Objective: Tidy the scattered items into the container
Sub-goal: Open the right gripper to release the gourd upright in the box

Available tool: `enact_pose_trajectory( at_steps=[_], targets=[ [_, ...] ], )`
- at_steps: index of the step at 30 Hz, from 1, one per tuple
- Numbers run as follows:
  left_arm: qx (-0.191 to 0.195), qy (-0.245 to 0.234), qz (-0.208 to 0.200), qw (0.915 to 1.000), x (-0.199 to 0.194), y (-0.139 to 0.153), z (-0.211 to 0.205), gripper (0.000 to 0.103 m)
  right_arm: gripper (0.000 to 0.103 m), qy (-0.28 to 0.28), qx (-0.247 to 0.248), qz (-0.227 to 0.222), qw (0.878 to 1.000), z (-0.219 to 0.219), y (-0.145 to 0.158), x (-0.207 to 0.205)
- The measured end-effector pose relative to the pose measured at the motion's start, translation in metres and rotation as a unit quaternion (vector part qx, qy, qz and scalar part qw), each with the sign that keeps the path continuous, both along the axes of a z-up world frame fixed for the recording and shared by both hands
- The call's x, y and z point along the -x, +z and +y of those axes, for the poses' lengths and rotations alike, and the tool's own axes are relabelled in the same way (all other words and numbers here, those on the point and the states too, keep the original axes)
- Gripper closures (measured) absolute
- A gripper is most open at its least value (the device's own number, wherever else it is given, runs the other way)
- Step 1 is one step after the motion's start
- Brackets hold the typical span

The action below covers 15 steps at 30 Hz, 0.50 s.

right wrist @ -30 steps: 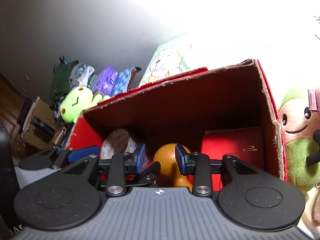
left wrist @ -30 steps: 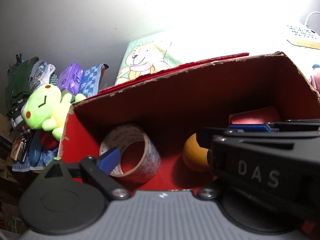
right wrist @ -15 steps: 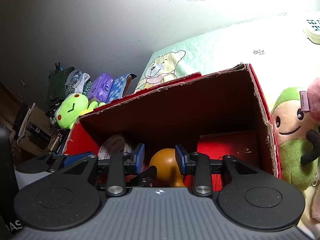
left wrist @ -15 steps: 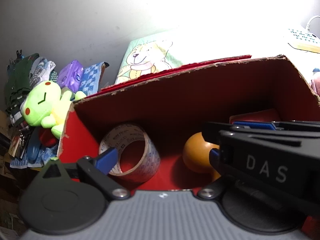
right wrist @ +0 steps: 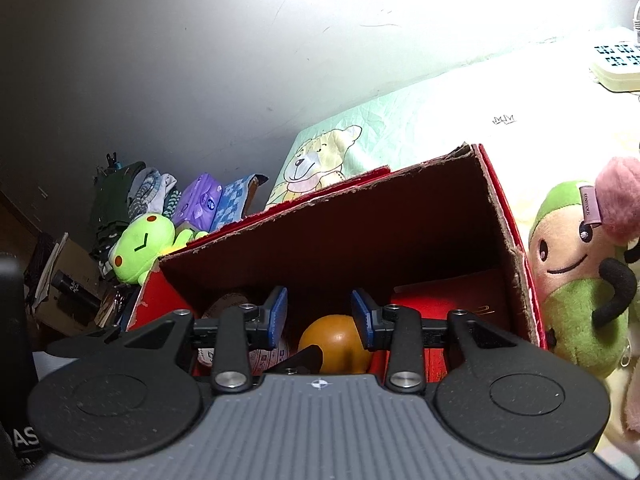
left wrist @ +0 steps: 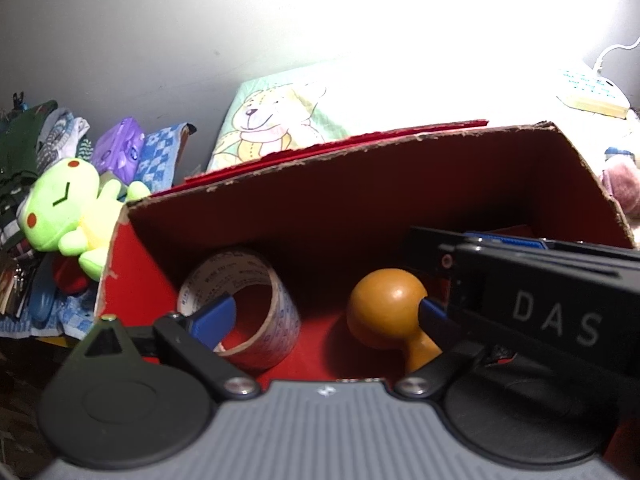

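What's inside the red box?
Inside the red box lie a roll of tape, an orange wooden knob and a flat red thing. The tongs cover the near floor, so anything there stays hidden.

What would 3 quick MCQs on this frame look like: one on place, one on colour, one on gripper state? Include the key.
1. Where does the tape roll lie?
A. inside the red box, left of the orange knob
B. on the bedsheet
C. on top of the frog plush

2. What colour is the round wooden knob in the box?
A. blue
B. orange
C. white

3. How do the right gripper jaws stand?
A. shut on the knob
B. shut on the tape roll
C. open, holding nothing

Key: 1 A, the left wrist view shows the roll on the box floor left of the knob. 2 B, it is orange in both views. 3 C, a clear gap separates the blue pads, with the knob farther off inside the box.
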<state>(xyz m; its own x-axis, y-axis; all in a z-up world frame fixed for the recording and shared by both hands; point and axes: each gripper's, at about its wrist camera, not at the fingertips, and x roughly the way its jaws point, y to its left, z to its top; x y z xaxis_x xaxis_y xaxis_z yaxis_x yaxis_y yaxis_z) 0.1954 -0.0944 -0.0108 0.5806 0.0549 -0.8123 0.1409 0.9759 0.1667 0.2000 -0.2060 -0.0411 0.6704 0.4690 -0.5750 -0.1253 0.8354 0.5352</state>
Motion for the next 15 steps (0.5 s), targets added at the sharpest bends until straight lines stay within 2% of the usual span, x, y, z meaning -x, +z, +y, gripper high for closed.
enact_pose_trajectory(
  at_steps=[7, 14, 15],
  targets=[
    [0.017, -0.012, -0.008, 0.9997, 0.004, 0.003, 0.002, 0.004, 0.057, -0.046, 0.011, -0.012, 0.999, -0.002, 0.010, 0.014],
    [0.027, 0.016, -0.011, 0.9994, 0.006, 0.006, 0.010, 0.004, 0.055, -0.055, 0.032, -0.016, 0.998, -0.006, 0.027, 0.024],
    [0.026, 0.022, -0.011, 0.9993, 0.007, 0.007, 0.011, 0.004, 0.052, -0.058, 0.037, -0.018, 0.997, -0.007, 0.030, 0.026]
  ],
)
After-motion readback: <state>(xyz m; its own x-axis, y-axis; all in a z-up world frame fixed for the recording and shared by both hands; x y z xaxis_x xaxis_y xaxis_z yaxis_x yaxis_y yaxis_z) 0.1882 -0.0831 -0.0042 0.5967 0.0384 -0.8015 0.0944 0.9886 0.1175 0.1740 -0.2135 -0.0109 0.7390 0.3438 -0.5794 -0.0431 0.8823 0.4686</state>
